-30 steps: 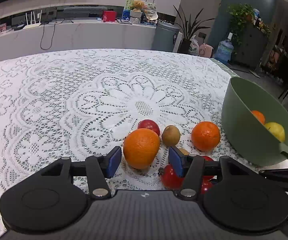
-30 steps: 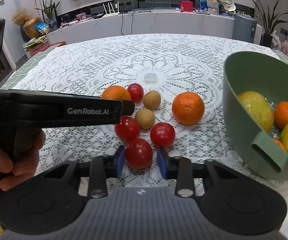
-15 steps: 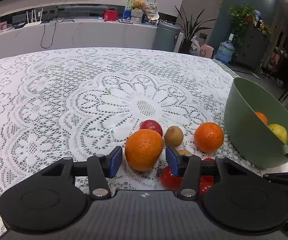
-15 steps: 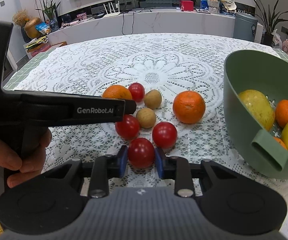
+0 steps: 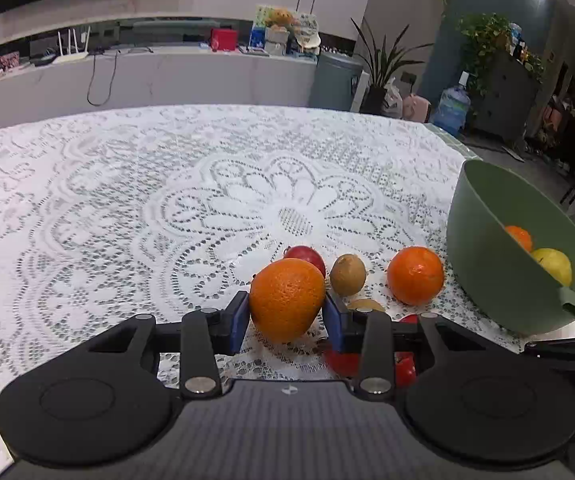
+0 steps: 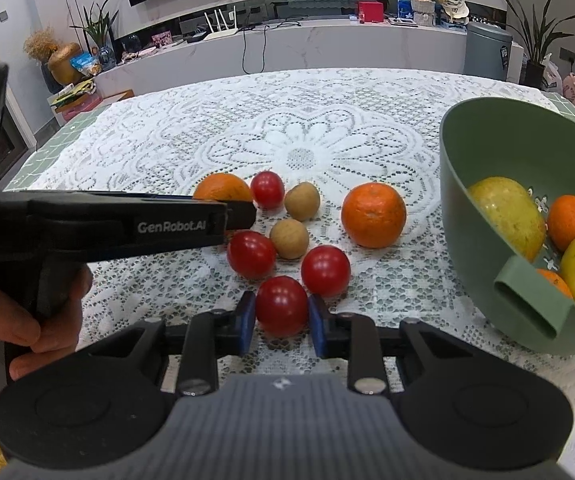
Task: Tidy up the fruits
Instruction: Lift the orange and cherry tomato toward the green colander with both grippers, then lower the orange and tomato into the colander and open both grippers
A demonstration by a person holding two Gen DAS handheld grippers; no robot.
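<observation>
On the lace tablecloth, a large orange [image 5: 285, 298] sits between the blue pads of my left gripper [image 5: 285, 316]. The jaws are closing and both pads touch its sides. In the right wrist view the same orange [image 6: 223, 188] shows behind the left gripper's black body [image 6: 127, 224]. My right gripper [image 6: 281, 320] is shut on a red tomato [image 6: 281, 310] that rests on the cloth. A green bowl [image 6: 519, 136] at the right holds yellow-green fruit [image 6: 507, 212] and small oranges [image 6: 569, 222].
Loose fruit lies near both grippers: a second orange [image 6: 373, 214], two brown kiwis [image 6: 302, 201], three more red tomatoes [image 6: 325, 270]. A person's hand [image 6: 27, 320] grips the left tool. The bowl's handle [image 6: 527, 304] juts toward me. The table edge [image 6: 67, 128] runs at far left.
The left jaws narrowed from wide apart until they met the orange. The right jaws closed the small gap onto the red tomato. Neither hand has shifted much.
</observation>
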